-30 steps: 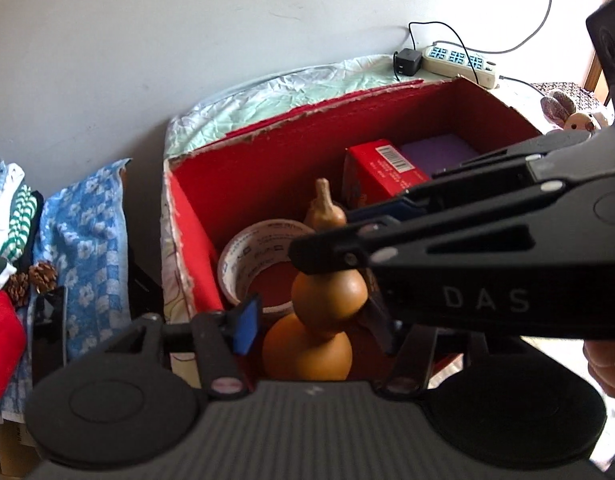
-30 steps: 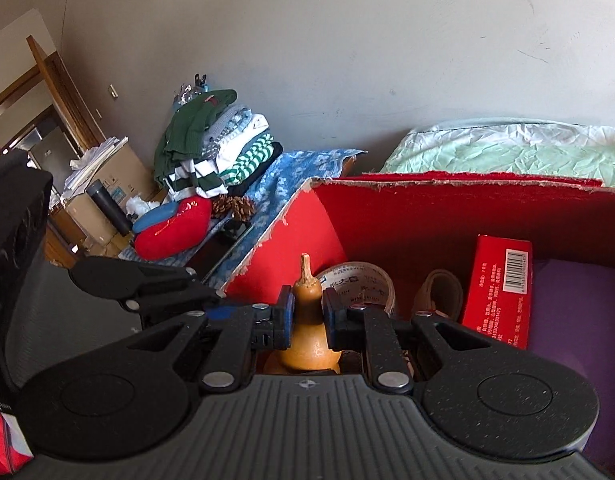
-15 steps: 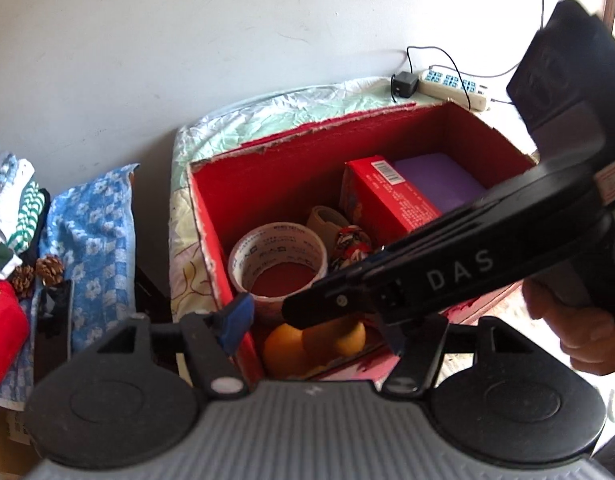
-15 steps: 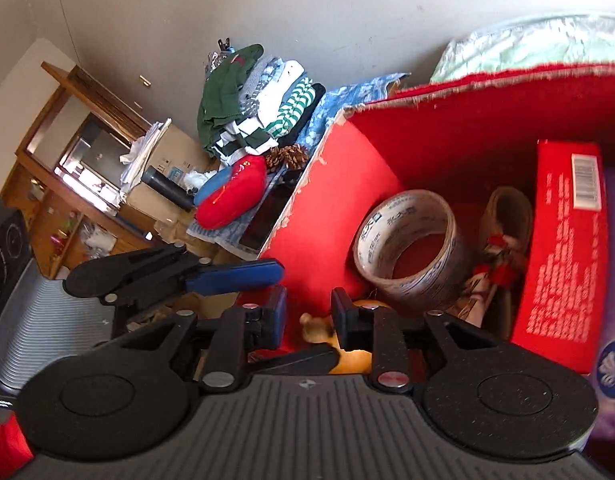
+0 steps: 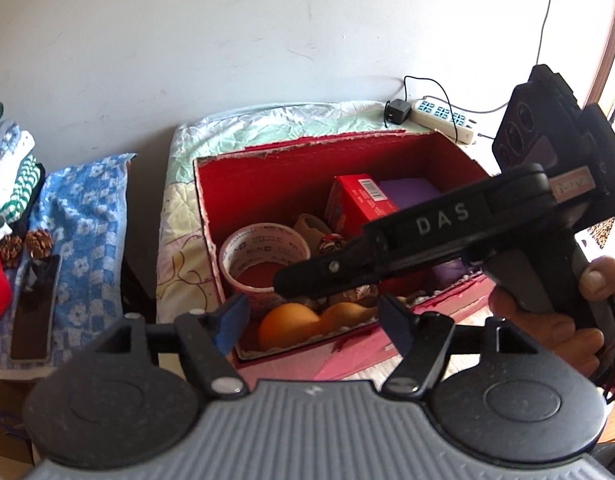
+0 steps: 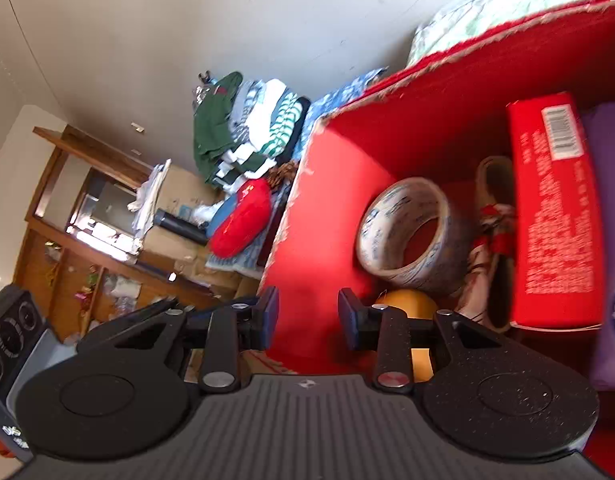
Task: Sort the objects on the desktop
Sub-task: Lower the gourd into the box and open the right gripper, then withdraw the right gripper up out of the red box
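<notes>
An orange-brown gourd (image 5: 303, 324) lies on its side in the near left corner of the red cardboard box (image 5: 205, 216), free of both grippers. In the right wrist view only its big bulb (image 6: 405, 306) shows, just right of my right gripper (image 6: 309, 318), which is open and empty over the box's left wall. My left gripper (image 5: 313, 320) hovers above the near edge of the box, open with nothing between its fingers. The right gripper's black body (image 5: 427, 236) crosses the left wrist view over the box, held by a hand (image 5: 563, 320).
Inside the box are a tape roll (image 5: 263, 256), a red carton (image 5: 363, 200), a purple pack (image 5: 407, 190) and a small doll (image 6: 491, 236). A phone (image 5: 35, 304) and pine cones (image 5: 27, 242) lie on a blue towel (image 5: 87, 220). A power strip (image 5: 443, 118) sits behind the box.
The right gripper tipped the upright gourd down into the box, then opened and let it go. Both grippers have drawn back and upward from the box.
</notes>
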